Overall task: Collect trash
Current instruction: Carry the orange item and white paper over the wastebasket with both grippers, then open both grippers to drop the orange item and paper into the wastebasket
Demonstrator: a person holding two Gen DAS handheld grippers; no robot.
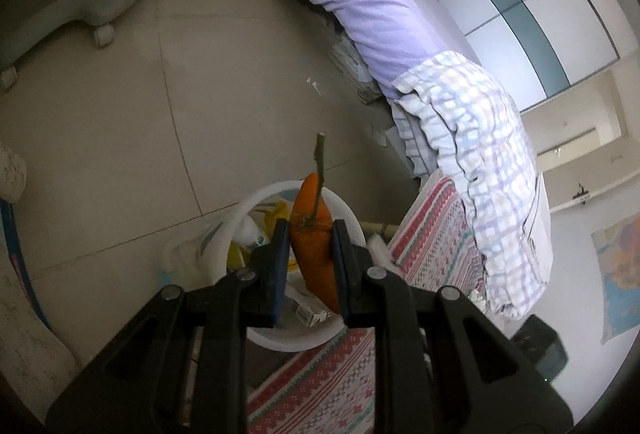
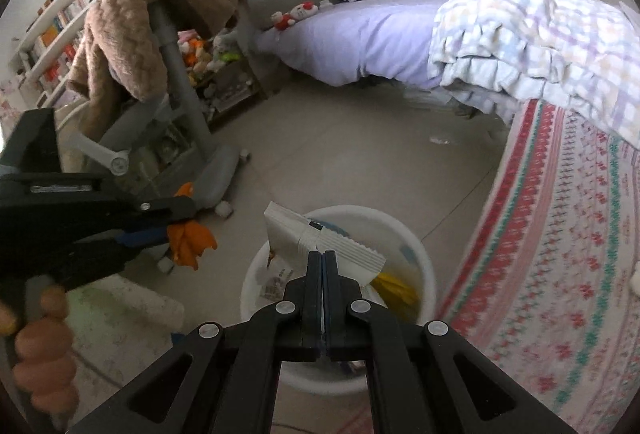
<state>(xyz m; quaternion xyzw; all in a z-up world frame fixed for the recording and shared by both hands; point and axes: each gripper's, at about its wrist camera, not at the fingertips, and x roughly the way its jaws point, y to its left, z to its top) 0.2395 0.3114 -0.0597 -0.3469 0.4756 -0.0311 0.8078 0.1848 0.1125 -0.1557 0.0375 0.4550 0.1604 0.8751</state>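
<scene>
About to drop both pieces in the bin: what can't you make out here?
- Bin contents, left wrist view: mostly behind the left gripper and orange peel.
- Bin bottom, right wrist view: covered by the right gripper and white carton.
- Floor scraps: too small.

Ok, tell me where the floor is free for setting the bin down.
Bare tile lies open between the chair base, the bed and the bin. It is crowded by the shelf of toys and where the patterned cover meets the bin.
</scene>
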